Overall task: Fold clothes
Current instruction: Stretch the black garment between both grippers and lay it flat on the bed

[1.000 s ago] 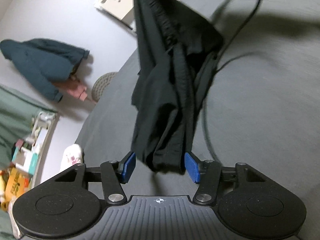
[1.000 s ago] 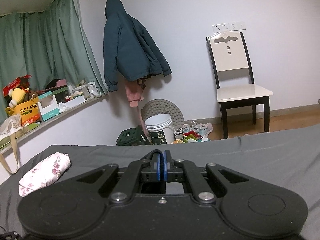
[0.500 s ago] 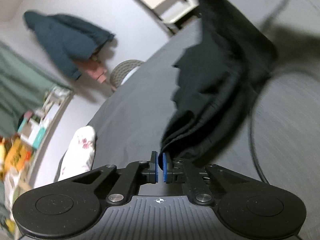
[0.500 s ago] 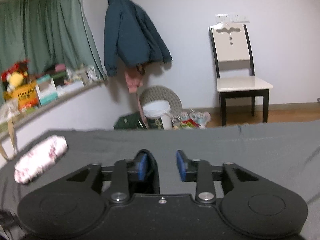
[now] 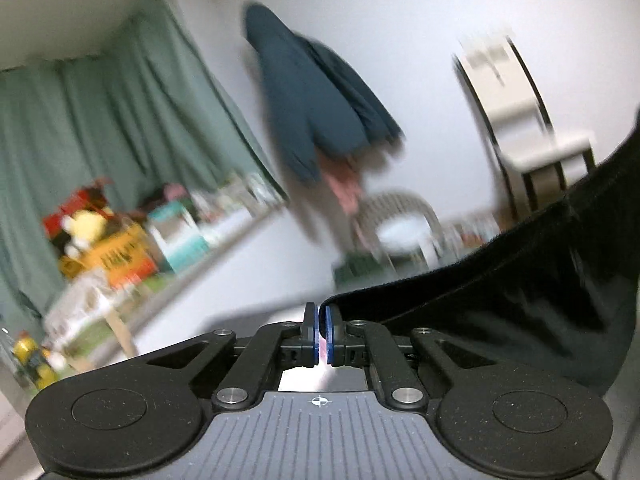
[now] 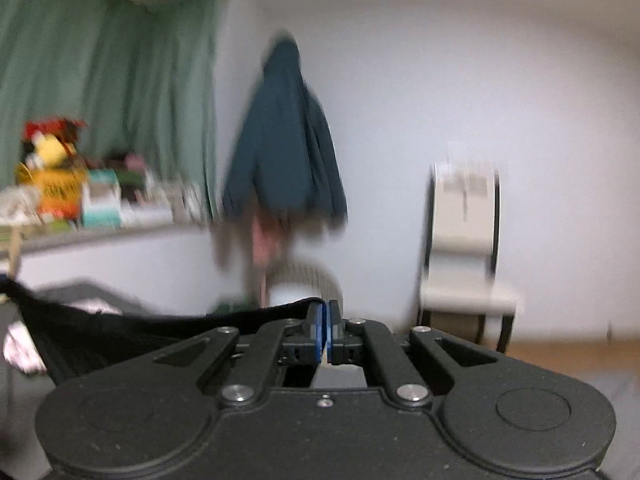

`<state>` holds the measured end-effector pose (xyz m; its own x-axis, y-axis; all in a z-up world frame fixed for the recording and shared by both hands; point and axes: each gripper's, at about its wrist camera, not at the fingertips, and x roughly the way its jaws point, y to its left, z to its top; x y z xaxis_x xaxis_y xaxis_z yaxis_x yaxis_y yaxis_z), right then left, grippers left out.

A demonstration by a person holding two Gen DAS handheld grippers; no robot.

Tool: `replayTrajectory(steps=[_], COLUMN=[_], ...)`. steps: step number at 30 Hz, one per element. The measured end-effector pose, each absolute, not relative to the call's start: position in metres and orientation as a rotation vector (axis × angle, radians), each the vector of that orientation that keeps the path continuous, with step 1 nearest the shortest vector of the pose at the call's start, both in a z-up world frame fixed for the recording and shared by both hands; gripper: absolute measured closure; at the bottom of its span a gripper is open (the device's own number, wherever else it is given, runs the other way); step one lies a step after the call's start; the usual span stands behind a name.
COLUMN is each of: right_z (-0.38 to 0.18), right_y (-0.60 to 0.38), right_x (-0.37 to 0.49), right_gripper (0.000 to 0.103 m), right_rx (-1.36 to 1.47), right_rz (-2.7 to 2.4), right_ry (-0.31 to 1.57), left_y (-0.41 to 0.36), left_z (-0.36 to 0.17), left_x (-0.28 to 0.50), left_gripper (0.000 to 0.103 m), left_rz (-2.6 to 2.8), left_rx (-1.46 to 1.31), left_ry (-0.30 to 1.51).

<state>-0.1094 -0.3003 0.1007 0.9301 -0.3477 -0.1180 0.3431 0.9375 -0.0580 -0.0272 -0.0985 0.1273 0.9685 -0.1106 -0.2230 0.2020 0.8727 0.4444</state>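
Matt black cloth garment; tongs matt black plastic.

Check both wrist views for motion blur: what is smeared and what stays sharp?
Left wrist view: the green curtain and dark teal hanging jacket smear diagonally; the left hand-held gripper is crisp, shut on the black garment. Right wrist view: the white chair smears vertically; the right hand-held gripper, pinching that garment, is sharp. Fisheye bending in both.
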Motion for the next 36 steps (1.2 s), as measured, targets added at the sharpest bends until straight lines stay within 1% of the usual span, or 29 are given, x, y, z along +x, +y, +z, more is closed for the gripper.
replayTrajectory(steps=[4,7,9,13,16,27,29,32,36], right_z=[0.165,0.215,0.241,0.269,0.273,0.241,0.235,0.249,0.285], right_y=[-0.27,-0.252,-0.245,-0.244,-0.245,-0.298,-0.308,-0.318,-0.315], right_x=[-0.138,-0.169,-0.183,-0.194,-0.201,-0.11,-0.094,-0.078,-0.089], right_gripper=[0.1,0.099,0.098,0.098,0.098,0.098,0.098,0.098,0.097], right_rx=[-0.088,-0.087,-0.082,-0.017,-0.012,0.017,0.022,-0.021,-0.068], right_rz=[-0.385,-0.406,-0.431,-0.407,-0.43,-0.5,-0.512,-0.549,-0.585], right_ry=[-0.03,-0.131,-0.163,-0.113,-0.125,0.085,0.123,0.086,-0.044], left_y=[-0.068,-0.052,-0.041,-0.022,-0.017,-0.059,-0.072,-0.094,-0.098], left_z=[0.203,0.231,0.249,0.277,0.276,0.233,0.235,0.249,0.28], left_x=[-0.035,-0.043,-0.048,-0.059,-0.066,0.033,0.049,0.068,0.059], left_gripper=[0.099,0.099,0.099,0.098,0.098,0.098,0.098,0.098,0.098], left_rz=[-0.168,-0.197,-0.216,-0.26,-0.288,-0.391,-0.396,-0.391,-0.387], left_rx=[0.433,0.387,0.356,0.314,0.326,0.406,0.42,0.434,0.384], left_ry=[0.016,-0.032,-0.064,-0.12,-0.129,0.088,0.096,0.072,-0.03])
